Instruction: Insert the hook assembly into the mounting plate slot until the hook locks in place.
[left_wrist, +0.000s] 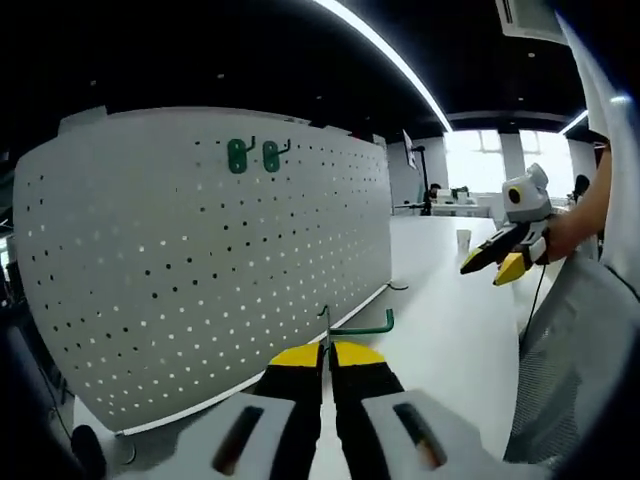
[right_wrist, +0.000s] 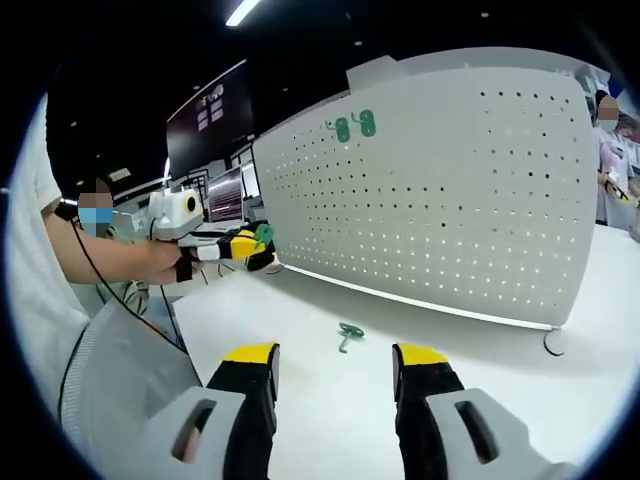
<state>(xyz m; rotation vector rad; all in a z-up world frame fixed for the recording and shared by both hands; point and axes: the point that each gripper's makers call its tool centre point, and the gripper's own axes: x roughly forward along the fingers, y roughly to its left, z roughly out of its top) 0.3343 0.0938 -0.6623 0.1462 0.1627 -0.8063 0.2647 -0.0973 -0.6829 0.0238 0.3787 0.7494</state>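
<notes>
Yellow-tipped black jaws, white housings

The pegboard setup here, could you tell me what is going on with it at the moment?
A person is working with a claw in each hand. The left claw is shut on a green hook, held in front of the white pegboard. Two green hooks already hang near its top. The right claw is open over the white table, where a spare green hook lies.

Open-plan office, test bench area.
White table (right_wrist: 330, 420) carrying an upright white pegboard (left_wrist: 200, 270); ceiling light strips (left_wrist: 385, 55); monitors (right_wrist: 222, 195) on desks behind; bright windows (left_wrist: 480, 160); a seated person (left_wrist: 432, 192) at a far desk.
</notes>
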